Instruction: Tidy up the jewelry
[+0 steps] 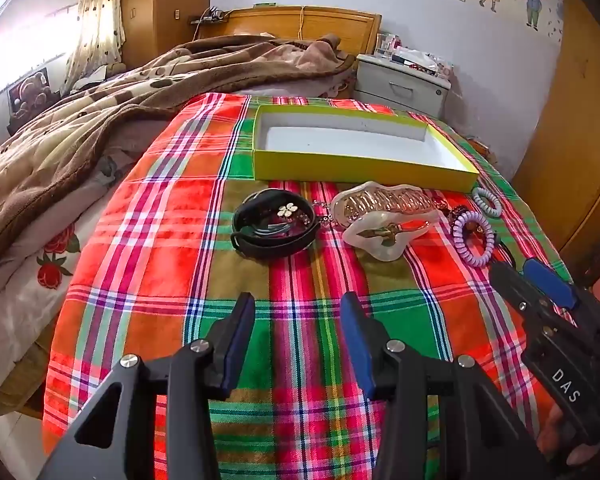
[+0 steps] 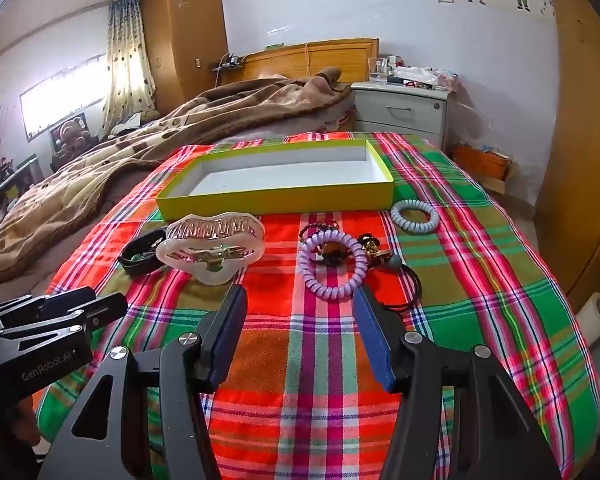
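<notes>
An open yellow-green box (image 1: 364,166) (image 2: 276,199) with a white inside stands empty on the plaid cloth. In front of it lie a black band with a flower charm (image 1: 274,226) (image 2: 142,258), a large clear hair claw (image 1: 384,216) (image 2: 212,246), a purple coil hair tie (image 1: 474,236) (image 2: 332,264) around dark beaded pieces, and a pale coil tie (image 1: 487,201) (image 2: 415,216). My left gripper (image 1: 298,312) is open and empty, short of the black band. My right gripper (image 2: 300,304) is open and empty, just short of the purple coil.
A plaid cloth (image 1: 300,320) (image 2: 324,360) covers the bed's foot. A brown blanket (image 1: 100,120) lies heaped to the left. A grey nightstand (image 2: 400,114) stands behind the bed. A wooden wardrobe (image 2: 580,160) is at the right. A thin black elastic (image 2: 410,288) lies by the right finger.
</notes>
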{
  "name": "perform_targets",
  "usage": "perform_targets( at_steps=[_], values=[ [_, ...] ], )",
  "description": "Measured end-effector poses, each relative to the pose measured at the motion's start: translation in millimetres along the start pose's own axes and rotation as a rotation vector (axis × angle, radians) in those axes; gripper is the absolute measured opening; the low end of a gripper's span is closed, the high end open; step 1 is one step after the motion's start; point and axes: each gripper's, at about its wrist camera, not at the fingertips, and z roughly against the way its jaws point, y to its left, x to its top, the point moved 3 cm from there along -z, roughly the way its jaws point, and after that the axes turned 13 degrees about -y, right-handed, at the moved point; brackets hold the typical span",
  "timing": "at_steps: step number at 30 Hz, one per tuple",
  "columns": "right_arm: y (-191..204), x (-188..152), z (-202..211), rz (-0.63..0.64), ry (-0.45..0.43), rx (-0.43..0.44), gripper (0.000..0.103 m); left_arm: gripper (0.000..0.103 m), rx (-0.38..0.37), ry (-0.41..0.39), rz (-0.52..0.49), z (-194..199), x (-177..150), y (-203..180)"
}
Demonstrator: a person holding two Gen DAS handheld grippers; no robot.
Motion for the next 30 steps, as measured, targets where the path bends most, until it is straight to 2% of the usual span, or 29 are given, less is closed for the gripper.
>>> perform_targets(
  at_steps=[2, 6, 8, 15, 17, 30],
  values=[
    [0, 0, -2, 0.002, 0.004, 0.001, 0.056, 0.046, 0.026, -0.003, -0.011, 0, 0, -1],
    [-6, 5, -6, 0.0, 0.001, 0.005, 0.056, 0.046, 0.033, -0.011, -0.019, 3, 0, -2],
    [3, 1, 3, 0.01, -0.021, -0.006, 0.056, 0.046, 0.043, -0.012, -0.03, 4, -1, -3],
    [7, -9, 19, 0.007, -0.022, -0.006, 0.056, 0.046, 0.047, -0.017, -0.03, 6, -1, -2],
    [5, -2, 6, 0.011, -0.006, -0.005, 0.056, 0.046, 0.045, -0.013, -0.032, 5, -1, -2],
    [6, -1, 7, 0.013, -0.008, -0.008, 0.056, 0.046, 0.046, -0.013, -0.029, 5, -1, -1]
  ],
)
